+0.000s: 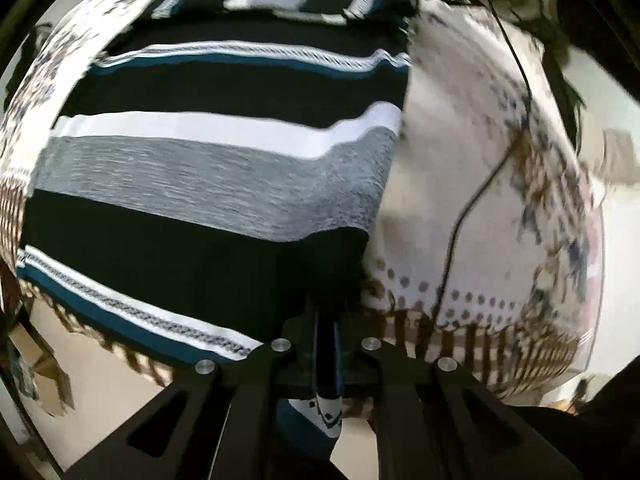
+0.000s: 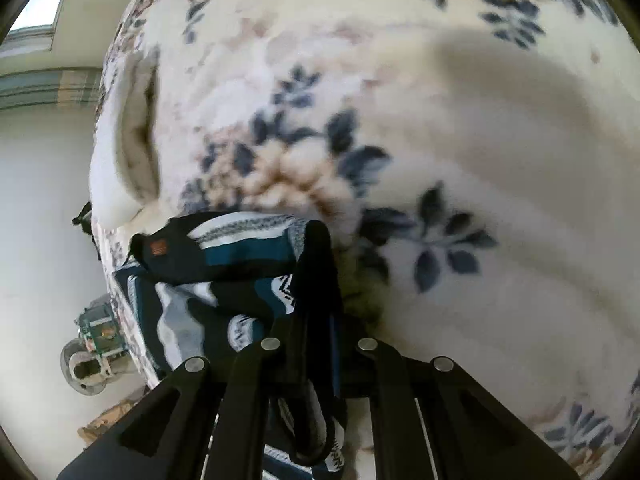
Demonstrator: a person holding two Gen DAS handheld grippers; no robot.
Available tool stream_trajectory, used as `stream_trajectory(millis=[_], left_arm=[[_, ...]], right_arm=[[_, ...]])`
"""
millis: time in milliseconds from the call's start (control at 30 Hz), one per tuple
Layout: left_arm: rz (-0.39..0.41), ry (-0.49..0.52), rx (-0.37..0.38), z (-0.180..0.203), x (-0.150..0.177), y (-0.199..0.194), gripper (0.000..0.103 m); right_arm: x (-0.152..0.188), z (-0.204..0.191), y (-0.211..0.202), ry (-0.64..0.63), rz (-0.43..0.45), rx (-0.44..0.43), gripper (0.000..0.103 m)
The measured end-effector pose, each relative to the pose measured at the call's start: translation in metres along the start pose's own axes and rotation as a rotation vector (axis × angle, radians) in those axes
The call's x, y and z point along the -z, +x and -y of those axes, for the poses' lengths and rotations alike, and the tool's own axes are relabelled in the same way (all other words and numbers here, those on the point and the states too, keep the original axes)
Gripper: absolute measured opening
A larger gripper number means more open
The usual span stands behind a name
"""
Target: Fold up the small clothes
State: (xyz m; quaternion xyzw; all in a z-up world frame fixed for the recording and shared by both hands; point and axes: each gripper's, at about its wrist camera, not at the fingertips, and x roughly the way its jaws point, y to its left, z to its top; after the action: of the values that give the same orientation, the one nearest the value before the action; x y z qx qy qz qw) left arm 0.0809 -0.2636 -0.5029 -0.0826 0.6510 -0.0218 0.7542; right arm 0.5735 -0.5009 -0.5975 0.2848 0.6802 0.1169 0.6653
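- The left gripper (image 1: 326,344) pinches the hem of the striped garment (image 1: 208,168), black, white, grey and teal bands, spread on the floral blanket (image 1: 460,184).
- The right gripper (image 2: 320,264) pinches a bunched edge of it.

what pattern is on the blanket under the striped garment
Cream with dark blue leaves and tan flowers; the blanket shows best in the right wrist view.
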Motion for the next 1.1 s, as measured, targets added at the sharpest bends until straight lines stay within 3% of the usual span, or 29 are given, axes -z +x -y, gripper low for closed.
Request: stream_trajectory(millis=[233,500,633,800,1000,1100], left_arm=[[0.072,-0.194,0.091,-0.085,-0.021,-0.044,0.004],[0.139,-0.336,0.126,-0.196,-0.022,-0.07,0.003],[0.149,-0.383,0.152,-0.254,-0.022,-0.077,0.003],[0.145,-0.465,0.187,-0.334,-0.027,-0.058,0.003],[0.117,-0.5,0.23,-0.409,-0.03,-0.016,0.004],[0.024,-0.521,0.296,-0.428,-0.026,0.017,0.009]], right_arm=[[0.01,-0.087,-0.039,-0.143,0.021,0.075,0.008],[0.045,-0.249,-0.03,-0.297,0.049,0.155,0.008],[0.064,-0.339,0.013,-0.36,0.053,0.215,0.008],[0.083,-0.44,0.105,-0.449,0.058,0.351,0.008],[0.093,-0.486,0.203,-0.491,0.055,0.496,0.008],[0.092,-0.485,0.239,-0.475,0.037,0.531,0.009]])
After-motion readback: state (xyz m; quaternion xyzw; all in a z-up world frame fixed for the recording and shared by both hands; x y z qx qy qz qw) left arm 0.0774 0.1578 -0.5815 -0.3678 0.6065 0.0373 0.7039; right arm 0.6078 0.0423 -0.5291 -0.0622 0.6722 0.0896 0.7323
